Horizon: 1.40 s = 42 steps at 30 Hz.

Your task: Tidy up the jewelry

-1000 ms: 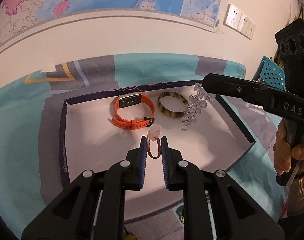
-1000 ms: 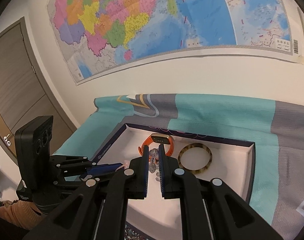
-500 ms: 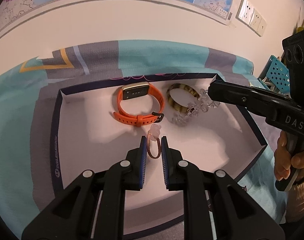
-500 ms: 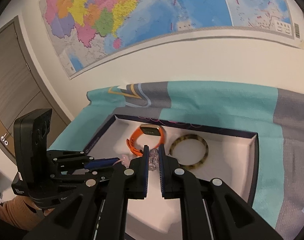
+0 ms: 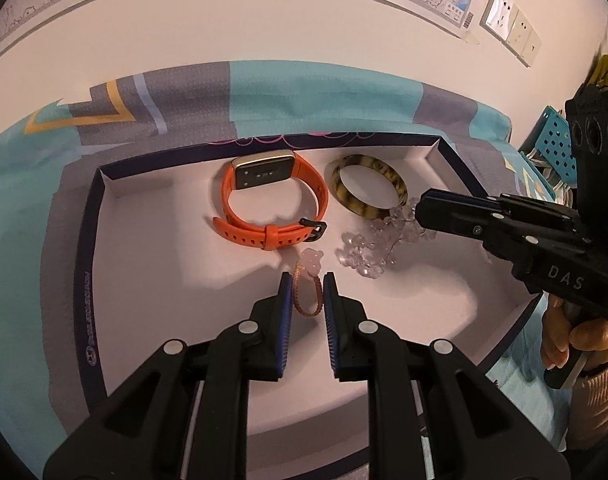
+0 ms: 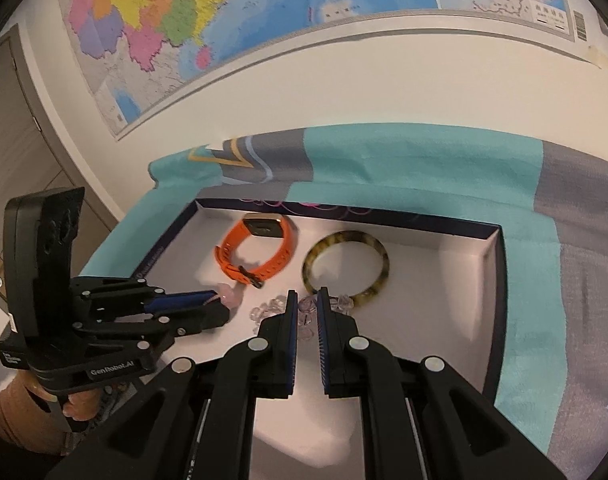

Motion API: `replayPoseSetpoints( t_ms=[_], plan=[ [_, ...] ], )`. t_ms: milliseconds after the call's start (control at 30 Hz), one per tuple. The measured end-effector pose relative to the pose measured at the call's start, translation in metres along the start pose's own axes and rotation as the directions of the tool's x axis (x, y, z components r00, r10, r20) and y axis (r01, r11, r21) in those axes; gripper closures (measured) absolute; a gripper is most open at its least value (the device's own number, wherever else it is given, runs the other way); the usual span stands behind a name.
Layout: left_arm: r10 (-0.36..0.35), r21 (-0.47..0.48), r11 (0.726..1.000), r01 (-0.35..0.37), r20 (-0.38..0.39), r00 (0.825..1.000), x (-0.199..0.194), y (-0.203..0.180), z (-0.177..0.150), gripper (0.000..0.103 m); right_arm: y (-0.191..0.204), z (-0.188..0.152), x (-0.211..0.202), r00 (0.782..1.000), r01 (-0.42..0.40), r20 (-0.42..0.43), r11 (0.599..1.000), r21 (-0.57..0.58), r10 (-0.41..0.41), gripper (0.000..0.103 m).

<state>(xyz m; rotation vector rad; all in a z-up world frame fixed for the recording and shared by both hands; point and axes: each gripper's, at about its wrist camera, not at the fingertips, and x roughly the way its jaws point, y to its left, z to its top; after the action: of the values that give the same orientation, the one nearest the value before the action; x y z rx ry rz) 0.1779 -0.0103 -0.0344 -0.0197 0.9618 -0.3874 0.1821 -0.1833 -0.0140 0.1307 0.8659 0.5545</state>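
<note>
Both grippers moved lower into the tray point(image 5: 89, 280). Four things: one watch point(image 5: 272, 208), one bangle point(image 5: 368, 192), one clear bead bracelet point(image 5: 368, 248) pinched by the right gripper point(image 6: 304, 312) marked "DAS", and at 6 o'clock one pink string bracelet point(image 5: 308, 284) pinched by the left gripper point(image 5: 308, 300).

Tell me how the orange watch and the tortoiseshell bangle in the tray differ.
The orange strap watch with a gold case is a buckled, perforated band; the brown-and-yellow tortoiseshell bangle is one rigid, unbroken ring. The watch lies left of the bangle. The bangle touches the clear crystal bead bracelet; the watch stands apart from it. Both lie in the white tray, ungripped.
</note>
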Motion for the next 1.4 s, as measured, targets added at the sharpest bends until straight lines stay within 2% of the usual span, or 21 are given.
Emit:
replayPoseSetpoints(
  t_ms=[200,333,500,667,767,1033,1200,1400],
  plan=[
    [-0.008,-0.003,1.0,0.008,0.004,1.0,0.002,-0.001,0.002,0.086,-0.003,-0.003,0.004,0.999,0.037,-0.012,0.999,-0.002,-0.037,0.092],
    [0.01,0.0,1.0,-0.01,0.019,1.0,-0.002,-0.001,0.001,0.074,-0.006,-0.006,0.005,0.998,0.056,-0.016,0.998,0.005,-0.056,0.087],
    [0.019,-0.005,1.0,-0.018,0.067,0.998,-0.02,0.001,0.001,0.063,-0.006,-0.008,-0.003,0.997,0.074,0.005,0.997,0.009,-0.074,0.073],
    [0.025,-0.007,1.0,-0.025,0.129,0.991,-0.048,0.002,-0.006,0.056,-0.005,-0.015,-0.013,0.997,0.077,0.015,0.997,0.017,-0.077,0.067],
    [0.032,-0.018,0.999,-0.029,0.173,0.984,-0.069,0.006,-0.014,0.052,-0.001,-0.02,-0.025,0.997,0.067,0.032,0.998,0.012,-0.068,0.065],
    [0.075,-0.053,0.997,-0.063,0.261,0.962,-0.115,0.019,-0.045,0.049,0.028,-0.047,-0.07,0.995,0.052,0.085,0.995,-0.082,-0.045,0.058],
    [0.106,-0.052,0.994,-0.095,0.274,0.956,-0.13,0.019,-0.068,0.045,0.043,-0.07,-0.086,0.997,0.02,0.073,0.993,-0.12,-0.011,0.054],
    [0.108,-0.051,0.994,-0.099,0.244,0.964,-0.13,0.017,-0.092,0.044,0.051,-0.099,-0.082,1.0,0.021,0.01,0.992,-0.125,-0.02,0.054]
  ],
)
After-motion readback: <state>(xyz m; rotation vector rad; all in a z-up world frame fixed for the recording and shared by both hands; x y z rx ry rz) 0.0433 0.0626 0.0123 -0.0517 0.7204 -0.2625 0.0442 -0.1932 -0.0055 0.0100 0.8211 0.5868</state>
